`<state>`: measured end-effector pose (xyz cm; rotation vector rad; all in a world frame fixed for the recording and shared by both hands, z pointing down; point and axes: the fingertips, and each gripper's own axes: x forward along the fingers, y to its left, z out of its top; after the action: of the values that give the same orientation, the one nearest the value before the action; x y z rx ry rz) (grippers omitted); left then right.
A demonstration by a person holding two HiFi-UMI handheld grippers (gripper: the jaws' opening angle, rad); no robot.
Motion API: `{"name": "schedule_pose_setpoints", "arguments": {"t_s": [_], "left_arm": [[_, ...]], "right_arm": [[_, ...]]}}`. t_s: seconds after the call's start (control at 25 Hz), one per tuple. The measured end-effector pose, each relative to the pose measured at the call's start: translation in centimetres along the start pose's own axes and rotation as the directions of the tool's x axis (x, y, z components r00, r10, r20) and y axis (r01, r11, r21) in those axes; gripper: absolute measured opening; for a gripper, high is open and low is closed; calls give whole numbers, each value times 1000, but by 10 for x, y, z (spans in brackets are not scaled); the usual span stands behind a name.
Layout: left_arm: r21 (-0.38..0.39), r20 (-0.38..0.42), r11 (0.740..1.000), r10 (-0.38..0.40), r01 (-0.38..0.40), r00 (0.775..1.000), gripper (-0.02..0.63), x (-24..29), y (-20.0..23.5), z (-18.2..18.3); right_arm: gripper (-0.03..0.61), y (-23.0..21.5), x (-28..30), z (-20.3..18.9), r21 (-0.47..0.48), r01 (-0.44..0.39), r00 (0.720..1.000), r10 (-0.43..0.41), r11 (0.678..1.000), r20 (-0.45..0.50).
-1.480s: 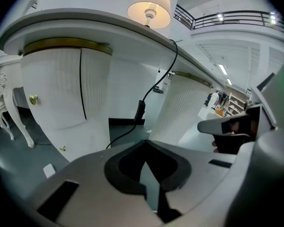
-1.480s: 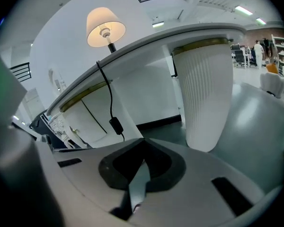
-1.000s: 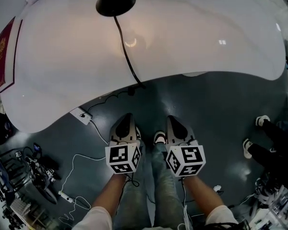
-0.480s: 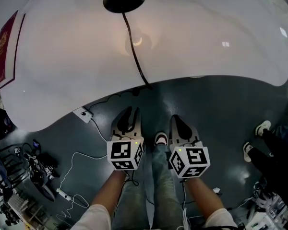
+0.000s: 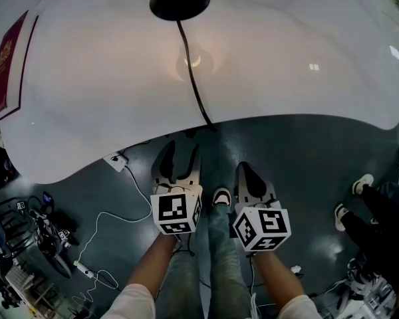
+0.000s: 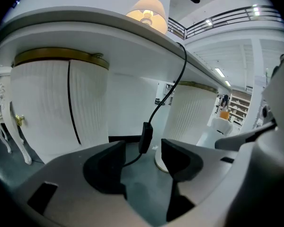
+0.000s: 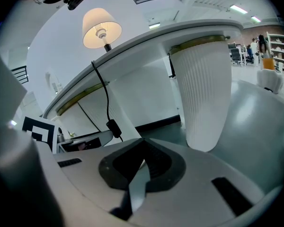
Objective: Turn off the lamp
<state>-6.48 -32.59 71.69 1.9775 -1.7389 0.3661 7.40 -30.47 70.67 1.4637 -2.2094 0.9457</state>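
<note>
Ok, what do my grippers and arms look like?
Both the left gripper and right gripper are pale grey with black pads, each carrying a cube of black-and-white square markers. Sleeves are short, white. The left's jaws have just been opening, gripping nothing.

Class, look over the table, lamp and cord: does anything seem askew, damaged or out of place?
Nothing looks damaged or spilled. The lamp stands lit on the table; its cord drapes over the edge, with the switch dangling below.

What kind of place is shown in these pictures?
Probably a large indoor hall, perhaps a showroom or lab: a white table with a lit lamp, shelves far behind, and a balcony railing overhead.
</note>
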Motion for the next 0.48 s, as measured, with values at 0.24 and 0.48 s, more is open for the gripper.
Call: {"name": "schedule_pose_setpoints", "arguments": {"t_s": [0.24, 0.48], "left_arm": [[20, -38, 1000, -4, 5, 999, 222, 20, -3, 2], [36, -35, 999, 11, -10, 999, 222, 31, -5, 6]], "right_arm": [[-2, -2, 3, 1, 16, 7, 1000, -7, 1000, 8], [-2, -8, 3, -5, 34, 22, 1000, -22, 999, -2]]}}
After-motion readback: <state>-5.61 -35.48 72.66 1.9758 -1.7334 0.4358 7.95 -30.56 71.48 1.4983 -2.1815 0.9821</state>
